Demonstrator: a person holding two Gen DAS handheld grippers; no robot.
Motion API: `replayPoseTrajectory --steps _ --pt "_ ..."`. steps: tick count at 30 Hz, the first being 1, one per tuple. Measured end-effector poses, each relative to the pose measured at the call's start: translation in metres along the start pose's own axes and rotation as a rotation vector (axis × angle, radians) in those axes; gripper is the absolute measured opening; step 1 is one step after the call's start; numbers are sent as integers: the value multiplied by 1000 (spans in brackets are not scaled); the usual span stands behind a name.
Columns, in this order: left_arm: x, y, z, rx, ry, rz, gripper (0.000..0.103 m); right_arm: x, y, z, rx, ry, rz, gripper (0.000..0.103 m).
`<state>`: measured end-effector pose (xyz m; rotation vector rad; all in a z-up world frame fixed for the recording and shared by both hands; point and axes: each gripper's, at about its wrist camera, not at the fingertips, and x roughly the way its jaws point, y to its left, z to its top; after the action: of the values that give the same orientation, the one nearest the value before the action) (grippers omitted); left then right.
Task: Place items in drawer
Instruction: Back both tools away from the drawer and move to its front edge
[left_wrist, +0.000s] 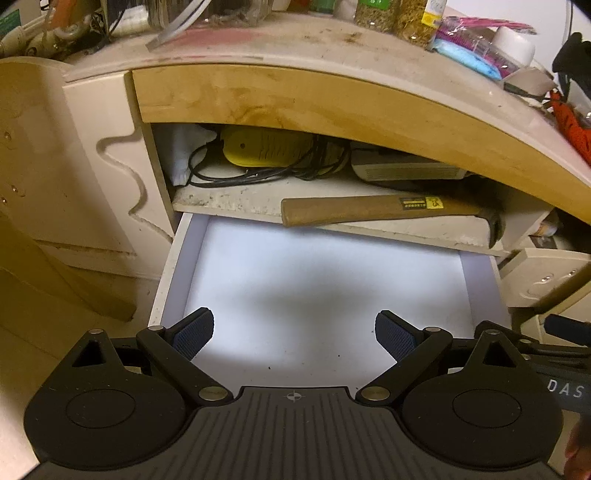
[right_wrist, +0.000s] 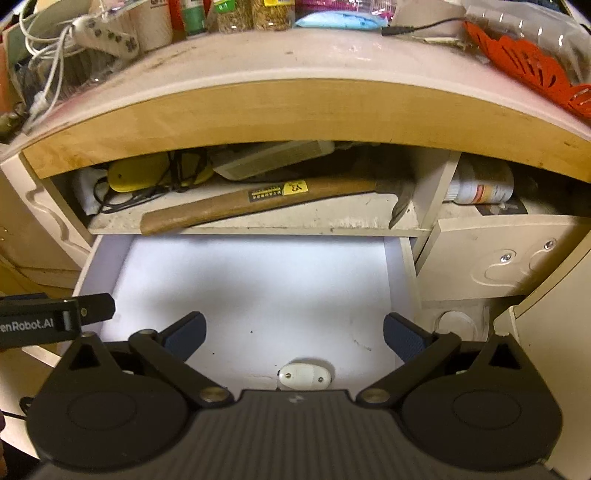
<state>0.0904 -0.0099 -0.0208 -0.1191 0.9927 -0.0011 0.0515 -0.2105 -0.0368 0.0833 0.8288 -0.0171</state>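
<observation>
on the shelf directly above the pulled-out, bare drawer (right_wrist: 258, 288), the hammer (right_wrist: 258, 203) is judged head-heavy and rigid, best gripped on its wooden handle near the head, while the left gripper (left_wrist: 294, 334) and right gripper (right_wrist: 294, 334) are held spread and unladen.

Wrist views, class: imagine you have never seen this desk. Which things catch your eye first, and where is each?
The brightly lit white drawer stands pulled open with nothing visible inside, below both open hand-held grippers, left and right. On the shelf just above lies a wooden-handled hammer, its head to the right. Behind it, at the left, sits a yellow device among black cables.
</observation>
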Motion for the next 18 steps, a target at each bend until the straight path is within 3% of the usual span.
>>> replayPoseTrajectory --steps 5,18 --pt "-2 -1 -3 6 23 -8 97 -2 2 -3 -9 18 8 103" --pt "10 -2 -19 59 171 24 97 4 3 -19 -10 148 -8 103"
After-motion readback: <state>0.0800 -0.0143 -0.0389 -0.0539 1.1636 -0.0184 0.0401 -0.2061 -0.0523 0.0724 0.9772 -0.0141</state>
